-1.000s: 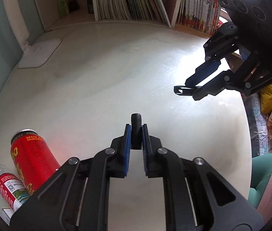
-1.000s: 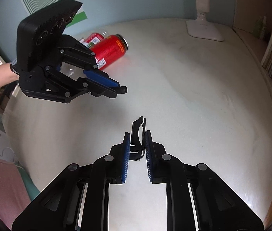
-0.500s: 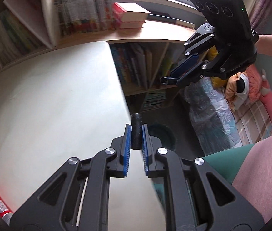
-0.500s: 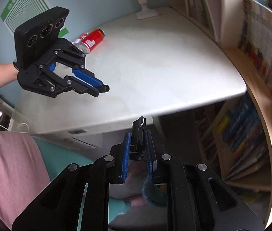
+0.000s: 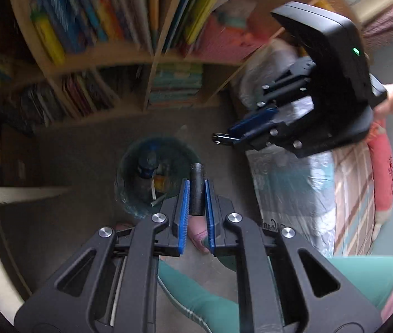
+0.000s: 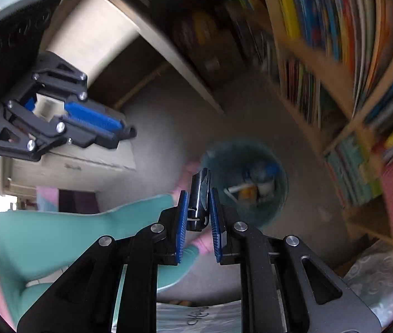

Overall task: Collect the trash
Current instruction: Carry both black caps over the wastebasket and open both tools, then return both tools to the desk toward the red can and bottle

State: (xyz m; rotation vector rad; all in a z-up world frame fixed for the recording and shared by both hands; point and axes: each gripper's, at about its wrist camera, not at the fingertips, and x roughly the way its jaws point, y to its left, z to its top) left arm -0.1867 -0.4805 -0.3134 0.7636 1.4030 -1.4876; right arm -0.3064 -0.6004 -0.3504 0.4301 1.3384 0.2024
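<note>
My left gripper (image 5: 197, 191) is shut on a small black cylinder (image 5: 197, 191) and holds it in the air above the floor, just right of a round teal trash bin (image 5: 132, 191) that has bottles and scraps in it. My right gripper (image 6: 198, 197) is shut on a black clip-like piece (image 6: 199, 194), held just left of the same bin (image 6: 277, 208). The right gripper also shows in the left wrist view (image 5: 224, 138), higher and to the right. The left gripper shows in the right wrist view (image 6: 129, 133), upper left.
A wooden bookshelf (image 5: 152, 61) full of books stands behind the bin. The white table edge (image 5: 15, 191) is at the left. A bed with a striped cover (image 5: 354, 183) is at the right. The person's teal-clad leg (image 6: 71, 230) and foot are below the grippers.
Both grippers have swung off the table and tilted down toward the floor. The trash bin is now under them. Each keeps hold of its black piece.
</note>
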